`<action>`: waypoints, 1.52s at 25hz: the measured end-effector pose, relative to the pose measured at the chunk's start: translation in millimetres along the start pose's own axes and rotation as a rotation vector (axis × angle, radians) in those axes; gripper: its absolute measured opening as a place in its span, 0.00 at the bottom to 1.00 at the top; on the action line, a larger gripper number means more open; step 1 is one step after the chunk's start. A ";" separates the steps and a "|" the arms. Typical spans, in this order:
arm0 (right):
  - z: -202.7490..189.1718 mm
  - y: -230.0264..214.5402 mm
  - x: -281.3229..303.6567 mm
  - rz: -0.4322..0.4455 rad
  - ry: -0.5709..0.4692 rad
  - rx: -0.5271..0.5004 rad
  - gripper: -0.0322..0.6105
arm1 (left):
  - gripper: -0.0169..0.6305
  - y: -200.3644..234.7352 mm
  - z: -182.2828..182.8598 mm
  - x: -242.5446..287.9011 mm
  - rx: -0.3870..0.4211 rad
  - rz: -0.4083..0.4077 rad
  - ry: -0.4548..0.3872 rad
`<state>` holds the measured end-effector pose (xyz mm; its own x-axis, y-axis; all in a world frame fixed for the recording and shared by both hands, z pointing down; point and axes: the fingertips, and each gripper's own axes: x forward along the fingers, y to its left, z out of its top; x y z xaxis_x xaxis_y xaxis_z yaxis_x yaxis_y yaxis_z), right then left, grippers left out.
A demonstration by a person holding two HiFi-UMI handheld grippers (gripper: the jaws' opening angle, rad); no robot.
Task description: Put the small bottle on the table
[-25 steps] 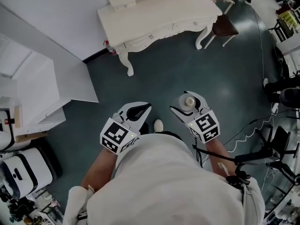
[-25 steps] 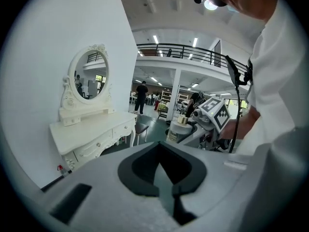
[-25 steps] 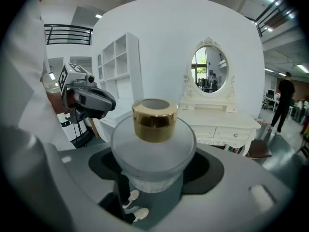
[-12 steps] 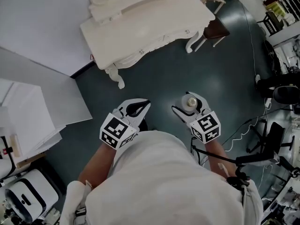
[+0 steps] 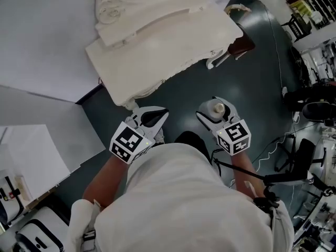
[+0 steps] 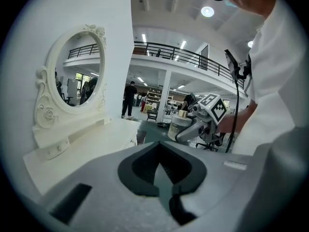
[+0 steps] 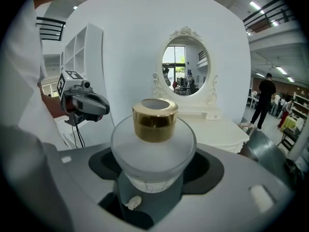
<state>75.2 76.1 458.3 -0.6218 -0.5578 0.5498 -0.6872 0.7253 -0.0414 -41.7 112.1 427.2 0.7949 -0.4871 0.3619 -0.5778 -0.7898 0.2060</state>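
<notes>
The right gripper grips the small bottle between wide-set jaws, upright above the floor: a frosted round body with a gold cap. The left gripper seems closed, empty. Beyond stands the white dressing table.

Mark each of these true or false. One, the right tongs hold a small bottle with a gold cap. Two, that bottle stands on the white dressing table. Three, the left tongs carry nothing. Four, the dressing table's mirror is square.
1. True. The right tongs grip the small bottle with its gold cap.
2. False. The small bottle is in the right tongs, above the floor, short of the dressing table.
3. True. Nothing is between the left tongs.
4. False. The mirror is oval, in an ornate white frame.
</notes>
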 end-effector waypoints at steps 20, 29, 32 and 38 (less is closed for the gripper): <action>111.4 -228.2 167.3 0.084 -0.002 -0.112 0.57 | 0.03 184.2 82.8 99.8 -0.071 0.221 -0.006; 164.1 -357.1 245.9 0.148 -0.002 -0.201 0.57 | 0.03 245.7 145.7 175.9 -0.109 0.339 -0.010; 178.3 -393.3 278.9 0.164 -0.002 -0.217 0.57 | 0.03 263.6 154.8 192.3 -0.131 0.385 -0.006; 200.7 -438.6 345.3 0.197 0.000 -0.242 0.57 | 0.03 290.8 159.7 198.9 -0.182 0.489 0.015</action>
<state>86.5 -515.6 498.8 -0.7341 -0.3966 0.5512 -0.4437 0.8946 0.0527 -22.0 -274.0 413.8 0.4222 -0.7764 0.4679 -0.9047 -0.3931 0.1641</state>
